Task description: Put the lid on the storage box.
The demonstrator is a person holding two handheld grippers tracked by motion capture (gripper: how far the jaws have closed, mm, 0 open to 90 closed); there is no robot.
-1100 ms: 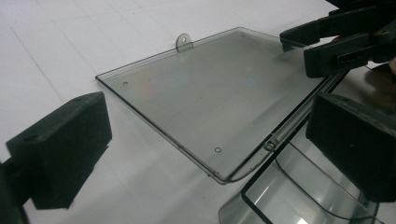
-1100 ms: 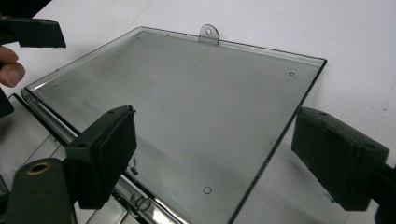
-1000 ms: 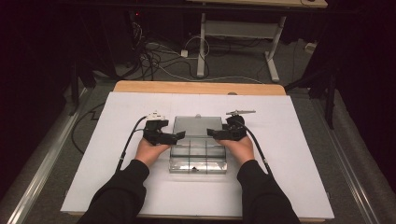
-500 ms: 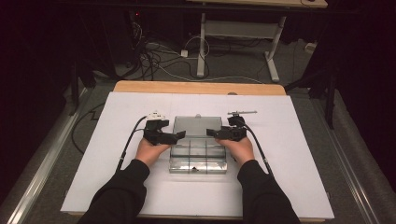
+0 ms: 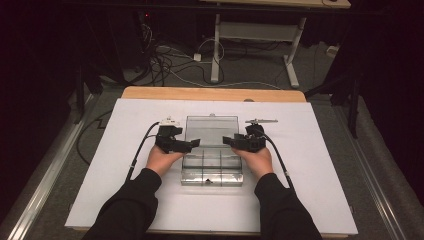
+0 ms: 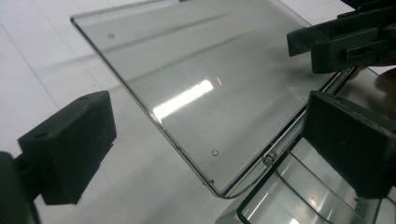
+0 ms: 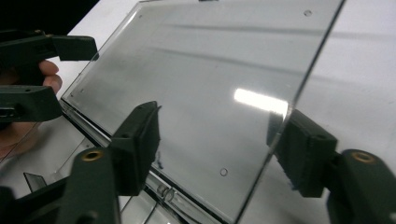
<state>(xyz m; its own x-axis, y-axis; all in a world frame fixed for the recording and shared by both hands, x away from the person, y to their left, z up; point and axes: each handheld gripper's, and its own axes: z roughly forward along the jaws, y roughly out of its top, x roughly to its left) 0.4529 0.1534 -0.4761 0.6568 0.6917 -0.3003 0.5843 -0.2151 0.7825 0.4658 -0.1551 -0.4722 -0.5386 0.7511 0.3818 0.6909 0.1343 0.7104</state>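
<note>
From the high view, a clear plastic compartment box (image 5: 212, 167) sits mid-worktop (image 5: 100, 165), its transparent lid (image 5: 211, 131) swung open and lying back toward the far edge. The left gripper (image 5: 192, 144) and the right gripper (image 5: 229, 141) meet the box from either side near the hinge line, each held in a hand with a dark sleeve. A small metal tool, perhaps a screwdriver (image 5: 261, 121), lies just beyond the right gripper.

The left gripper view shows its own fingers (image 6: 70, 144) apart, straddling the lid's (image 6: 196, 88) near corner without touching it; the right gripper (image 6: 345, 42) shows beyond.

The right gripper view shows its fingers (image 7: 137, 144) also spread, one on each side of the lid's (image 7: 210, 93) edge; the hinge (image 7: 166, 191) sits below, the left gripper (image 7: 32, 74) farther off.
</note>
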